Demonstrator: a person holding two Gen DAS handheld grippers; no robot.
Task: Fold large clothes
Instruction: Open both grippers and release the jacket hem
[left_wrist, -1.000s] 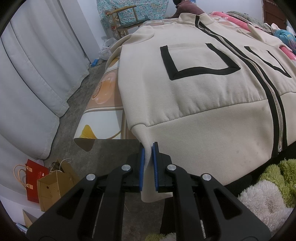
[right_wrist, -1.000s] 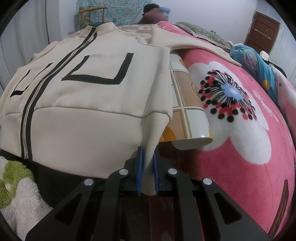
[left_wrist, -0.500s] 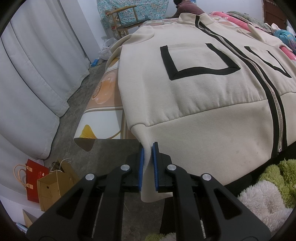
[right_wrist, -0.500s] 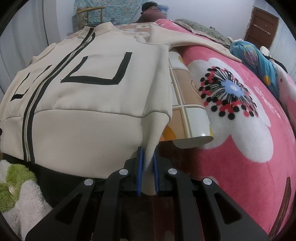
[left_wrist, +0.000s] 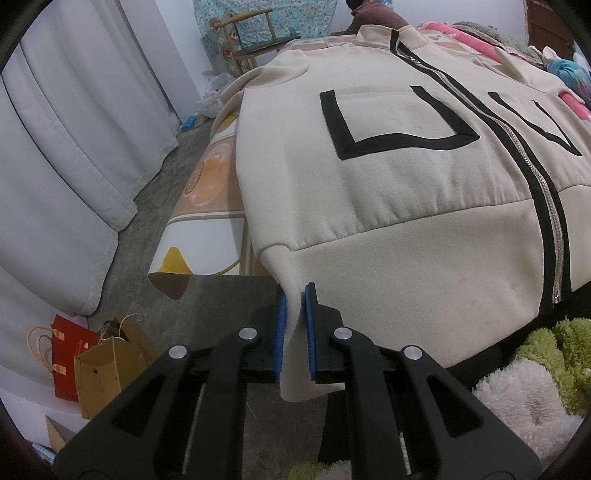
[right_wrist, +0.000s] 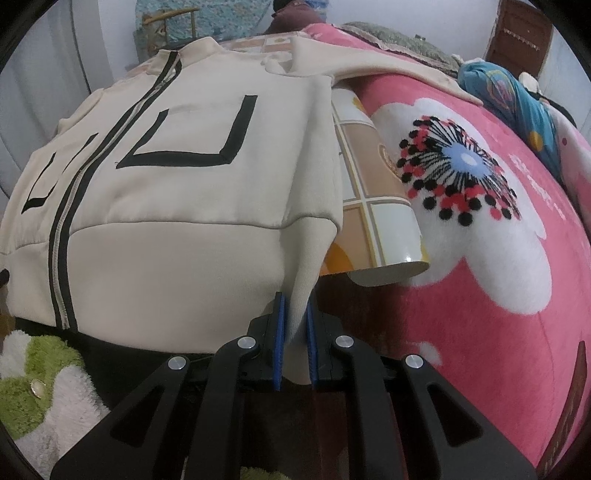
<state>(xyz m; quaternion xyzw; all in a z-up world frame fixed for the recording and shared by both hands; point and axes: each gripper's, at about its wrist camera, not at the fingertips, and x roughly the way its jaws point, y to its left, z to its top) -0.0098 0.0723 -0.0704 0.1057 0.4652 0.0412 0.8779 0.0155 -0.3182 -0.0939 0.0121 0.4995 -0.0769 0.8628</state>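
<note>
A cream zip-up jacket with black-outlined pockets and a black-edged zipper lies front up on a patterned board, its collar at the far end. My left gripper is shut on the hem's left corner, and the cloth hangs down between the blue pads. In the right wrist view the same jacket spreads out, and my right gripper is shut on the hem's right corner, lifting it into a taut fold. One sleeve stretches away over the pink blanket.
A tiled-pattern board sticks out from under the jacket onto a pink flowered blanket. White curtains, a red bag and a brown paper bag stand at the left. A green-and-white fluffy garment lies near me. A chair stands far back.
The right gripper has rolled slightly, so the jacket's right hem corner is pulled up tauter. The left gripper and its corner have stayed still.
</note>
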